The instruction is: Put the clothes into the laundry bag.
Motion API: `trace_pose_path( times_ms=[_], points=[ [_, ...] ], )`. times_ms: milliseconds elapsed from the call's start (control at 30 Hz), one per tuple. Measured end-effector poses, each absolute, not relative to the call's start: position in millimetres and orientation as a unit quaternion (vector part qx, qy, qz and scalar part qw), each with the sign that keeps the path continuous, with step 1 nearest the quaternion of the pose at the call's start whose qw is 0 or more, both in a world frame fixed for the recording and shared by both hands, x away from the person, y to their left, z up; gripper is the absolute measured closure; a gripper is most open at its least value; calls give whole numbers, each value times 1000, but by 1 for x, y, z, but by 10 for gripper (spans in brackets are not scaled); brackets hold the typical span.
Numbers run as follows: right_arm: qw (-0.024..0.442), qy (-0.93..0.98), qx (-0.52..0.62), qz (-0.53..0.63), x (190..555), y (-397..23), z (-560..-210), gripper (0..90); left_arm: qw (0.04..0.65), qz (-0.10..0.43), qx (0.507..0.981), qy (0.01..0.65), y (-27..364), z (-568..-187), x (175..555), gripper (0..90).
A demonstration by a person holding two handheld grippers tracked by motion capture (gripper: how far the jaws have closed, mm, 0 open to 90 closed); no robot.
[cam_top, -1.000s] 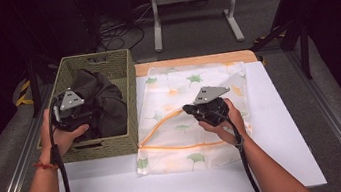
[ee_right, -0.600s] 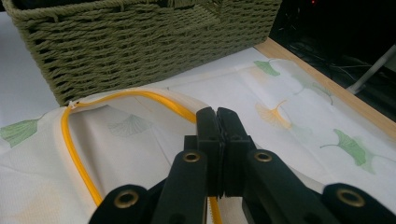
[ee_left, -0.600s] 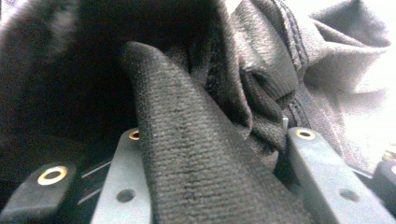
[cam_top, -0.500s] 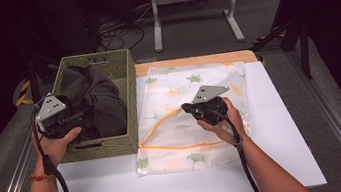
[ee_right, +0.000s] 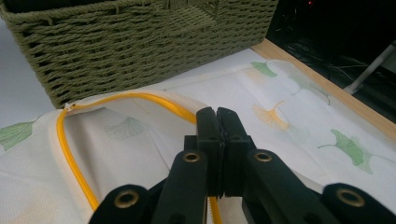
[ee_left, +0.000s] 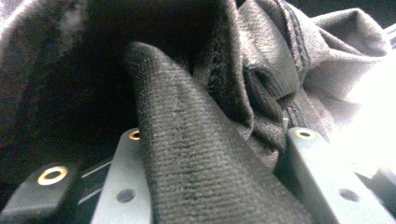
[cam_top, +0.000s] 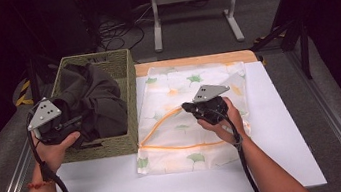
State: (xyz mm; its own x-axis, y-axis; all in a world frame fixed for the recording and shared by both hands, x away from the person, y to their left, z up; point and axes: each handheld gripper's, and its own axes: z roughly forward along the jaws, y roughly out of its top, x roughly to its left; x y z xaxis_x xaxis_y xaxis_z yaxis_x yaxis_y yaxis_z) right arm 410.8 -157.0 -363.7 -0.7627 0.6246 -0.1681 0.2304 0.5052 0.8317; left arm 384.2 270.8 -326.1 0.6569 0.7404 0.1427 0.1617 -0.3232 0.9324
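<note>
A dark grey garment lies bunched in a green woven basket at the table's left. My left gripper is at the basket's near left corner, shut on a fold of the garment; the cloth fills the gap between the left gripper's jaws. A white mesh bag with green leaf prints lies flat to the right of the basket. My right gripper rests on it, shut on the bag's edge at its orange zipper. The right gripper's jaws are pressed together.
The basket's side stands just left of the bag's opening. A white board covers the table under the bag, with a wooden strip at its far edge. A metal stand is on the floor beyond.
My left gripper has moved left and toward the table's near side with the garment fold in it, drawing the cloth up over the basket's left part. The right gripper has kept still.
</note>
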Motion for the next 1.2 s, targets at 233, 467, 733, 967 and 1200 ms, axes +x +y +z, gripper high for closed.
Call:
trace_pose_path(
  times_ms=[233,467,733,967,1200],
  points=[
    [239,831,259,431,411,-159,-360,893,527,293,747,280,269,-309,369,621],
    [243,825,266,435,411,-162,-355,893,554,284,743,244,256,-283,345,622],
    [247,825,268,433,411,-163,-352,893,574,252,749,214,240,-273,324,623],
    [249,825,268,431,412,-163,-349,893,578,244,755,191,230,-269,307,623],
    [247,826,268,430,412,-161,-350,893,584,218,766,156,209,-277,294,622]
  ],
)
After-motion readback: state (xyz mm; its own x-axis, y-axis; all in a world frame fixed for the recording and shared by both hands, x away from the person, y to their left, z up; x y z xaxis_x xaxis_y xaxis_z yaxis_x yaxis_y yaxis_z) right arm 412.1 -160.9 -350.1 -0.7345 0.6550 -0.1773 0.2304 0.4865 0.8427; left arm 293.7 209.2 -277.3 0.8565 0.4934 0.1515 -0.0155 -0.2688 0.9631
